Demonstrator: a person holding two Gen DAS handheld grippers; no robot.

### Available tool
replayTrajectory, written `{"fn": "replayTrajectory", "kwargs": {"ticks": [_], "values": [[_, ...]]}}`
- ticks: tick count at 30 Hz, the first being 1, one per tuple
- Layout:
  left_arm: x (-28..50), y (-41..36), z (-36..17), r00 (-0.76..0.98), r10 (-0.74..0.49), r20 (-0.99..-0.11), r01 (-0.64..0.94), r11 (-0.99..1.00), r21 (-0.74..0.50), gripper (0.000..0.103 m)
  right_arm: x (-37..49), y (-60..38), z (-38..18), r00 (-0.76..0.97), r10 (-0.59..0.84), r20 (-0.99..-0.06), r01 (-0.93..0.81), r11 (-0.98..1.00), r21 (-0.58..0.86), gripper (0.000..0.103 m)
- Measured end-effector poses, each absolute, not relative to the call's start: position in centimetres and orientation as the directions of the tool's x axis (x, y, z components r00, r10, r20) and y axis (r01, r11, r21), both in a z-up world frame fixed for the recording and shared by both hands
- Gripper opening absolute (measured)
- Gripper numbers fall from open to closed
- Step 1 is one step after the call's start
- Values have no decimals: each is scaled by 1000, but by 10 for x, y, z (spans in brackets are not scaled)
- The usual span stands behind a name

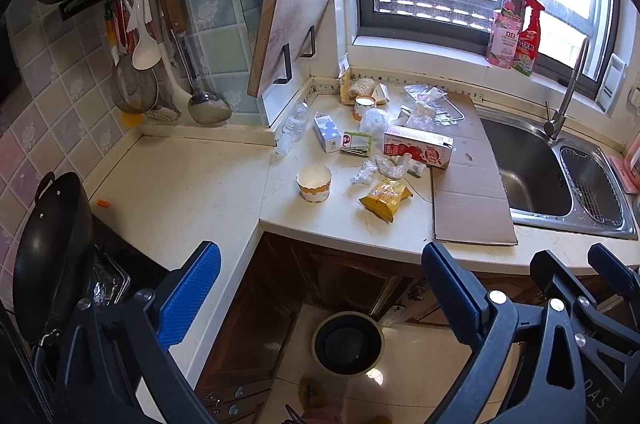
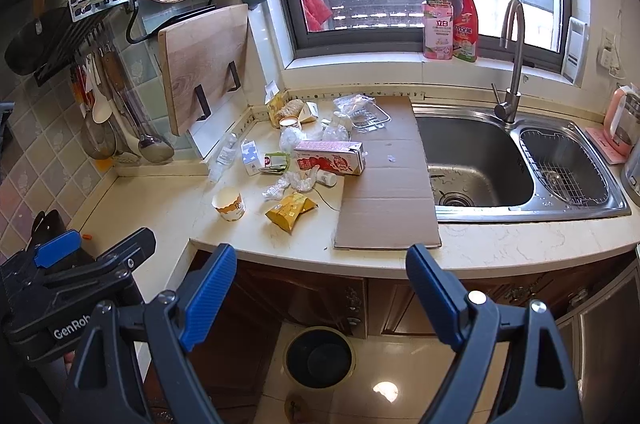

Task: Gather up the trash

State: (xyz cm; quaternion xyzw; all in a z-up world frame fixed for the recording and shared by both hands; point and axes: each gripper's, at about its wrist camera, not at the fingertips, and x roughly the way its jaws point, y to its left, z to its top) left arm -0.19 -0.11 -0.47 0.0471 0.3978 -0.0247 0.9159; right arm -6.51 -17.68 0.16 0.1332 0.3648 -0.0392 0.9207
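Trash lies scattered on the pale counter: a paper cup (image 1: 314, 182) (image 2: 229, 203), a yellow snack bag (image 1: 385, 199) (image 2: 291, 209), a red-and-white carton (image 1: 418, 147) (image 2: 329, 157), crumpled clear plastic (image 1: 376, 169), a small blue-and-white carton (image 1: 327, 132) and a plastic bottle (image 1: 294, 127). A flat cardboard sheet (image 1: 468, 199) (image 2: 384, 191) lies beside them. A round dark bin (image 1: 347, 343) (image 2: 319, 355) stands on the floor below. My left gripper (image 1: 324, 284) and right gripper (image 2: 322, 284) hang open and empty in front of the counter edge, above the bin.
A steel sink (image 2: 476, 159) with a faucet (image 2: 512, 63) lies right of the cardboard. A black wok (image 1: 48, 248) sits at the far left. A cutting board (image 2: 204, 63) leans on the wall, with utensils hanging beside it. Soap bottles (image 2: 450, 23) stand on the sill.
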Motion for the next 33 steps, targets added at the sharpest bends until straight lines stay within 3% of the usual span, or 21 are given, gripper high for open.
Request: {"fn": "replayTrajectory", "kwargs": {"ticks": [9, 17, 33], "values": [[-5, -5, -8, 657, -15, -754, 89, 994, 58, 99, -69, -181, 0, 722, 11, -692, 179, 963, 202, 87], [-8, -9, -8, 655, -18, -755, 94, 994, 58, 99, -75, -185, -1, 721, 19, -693, 164, 966, 197, 79], [-50, -19, -9, 681, -40, -731, 90, 996, 29, 100, -108, -194, 3, 722, 23, -691, 129, 977, 168, 75]]}}
